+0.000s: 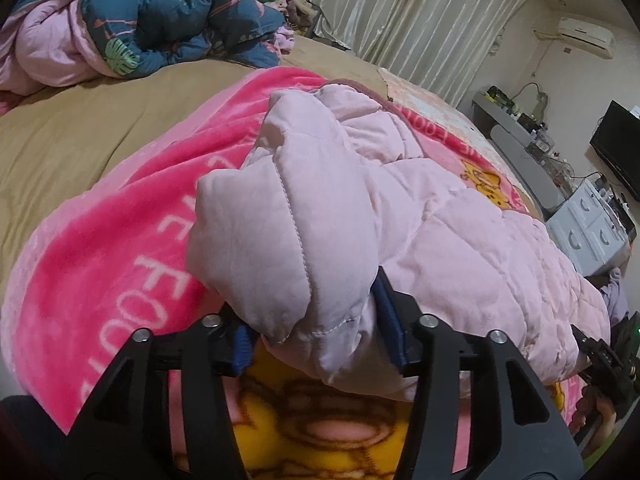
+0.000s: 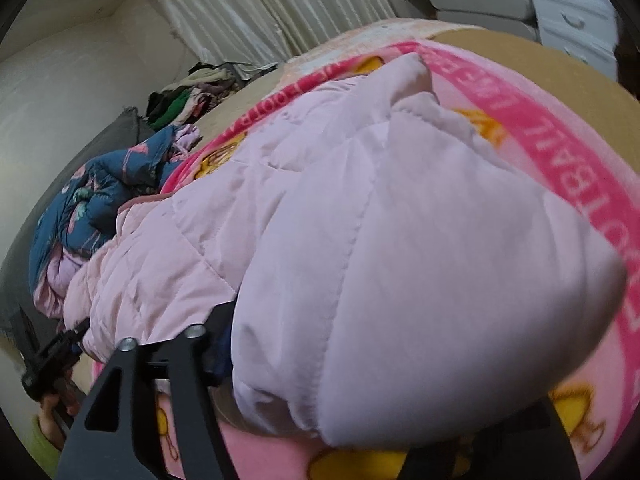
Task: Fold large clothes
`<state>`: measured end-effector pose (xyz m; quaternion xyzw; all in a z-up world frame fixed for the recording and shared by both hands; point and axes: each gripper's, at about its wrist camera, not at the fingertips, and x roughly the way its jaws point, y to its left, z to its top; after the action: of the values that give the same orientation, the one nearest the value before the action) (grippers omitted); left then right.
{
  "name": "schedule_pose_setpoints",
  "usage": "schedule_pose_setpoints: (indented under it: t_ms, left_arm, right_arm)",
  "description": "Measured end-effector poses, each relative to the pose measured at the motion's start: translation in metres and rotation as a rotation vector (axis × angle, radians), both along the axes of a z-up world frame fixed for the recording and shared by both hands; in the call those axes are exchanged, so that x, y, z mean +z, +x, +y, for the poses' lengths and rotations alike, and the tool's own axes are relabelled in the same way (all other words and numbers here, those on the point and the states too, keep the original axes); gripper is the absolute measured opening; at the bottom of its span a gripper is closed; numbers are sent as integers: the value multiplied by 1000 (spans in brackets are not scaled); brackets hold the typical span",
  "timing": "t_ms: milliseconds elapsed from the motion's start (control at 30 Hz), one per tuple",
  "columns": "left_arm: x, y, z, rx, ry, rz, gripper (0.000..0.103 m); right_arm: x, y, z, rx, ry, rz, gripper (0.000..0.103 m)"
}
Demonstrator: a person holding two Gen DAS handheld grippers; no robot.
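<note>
A pale pink quilted puffer coat (image 1: 420,216) lies bunched on a bright pink plush blanket with white lettering and yellow cartoon figures (image 1: 112,232), which is spread over a bed with a tan sheet (image 1: 80,128). The coat's fabric is soft and puffy, stitched into padded panels, with a darker mauve trim along one edge. It is folded over on itself into a thick, rounded bundle that runs across the blanket from one gripper to the other.

In the left wrist view, the left gripper (image 1: 320,340) has its black fingers with blue pads apart, and a padded fold of the coat sits between them; the right pad lies against the fabric, while the left pad appears just clear of it.

In the right wrist view, the right gripper (image 2: 328,360) is mostly covered by a large bulge of the coat. Only its left finger (image 2: 216,344) shows, beside the fabric, so I cannot tell from this view whether the fingers press on the cloth.

A crumpled dark blue floral quilt with a pink lining (image 1: 152,24) lies well apart at the far side of the bed, near cream curtains (image 1: 420,20).
</note>
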<state>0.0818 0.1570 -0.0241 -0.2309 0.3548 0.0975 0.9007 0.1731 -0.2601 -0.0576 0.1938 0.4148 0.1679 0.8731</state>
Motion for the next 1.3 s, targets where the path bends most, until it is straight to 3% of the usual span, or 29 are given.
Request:
schedule_pose_setpoints:
  t_ms: [167,267,400,567,667,967,1300]
  left_arm:
    - [-5,-7,2,11,1,10,58]
    - [-4,-14,1,21,7,11,65]
    - [-1,-27,-4,29,29,14,80]
    - [5,-47,-15,15,64,7,84]
    - [9,-60,-22,1,77,-4,93]
    - [32,-89,-48,-58,123,-65,94]
    - [46,-107,-76,-117,181,-114,94]
  right_arm:
    - [-4,-13,-7,-17,-2,9,89]
    - [-4,-21,-12,-27,-15,8,95]
    - [0,-36,-15,-35,-42,-10,97]
    - [15,-64,-17,-57,-78,-78,99]
    - [28,-82,-16,-58,-108,-142,99]
    - [71,-141,13,15,-236,-325,99]
    - [75,-188,54,46,-350,-372,99]
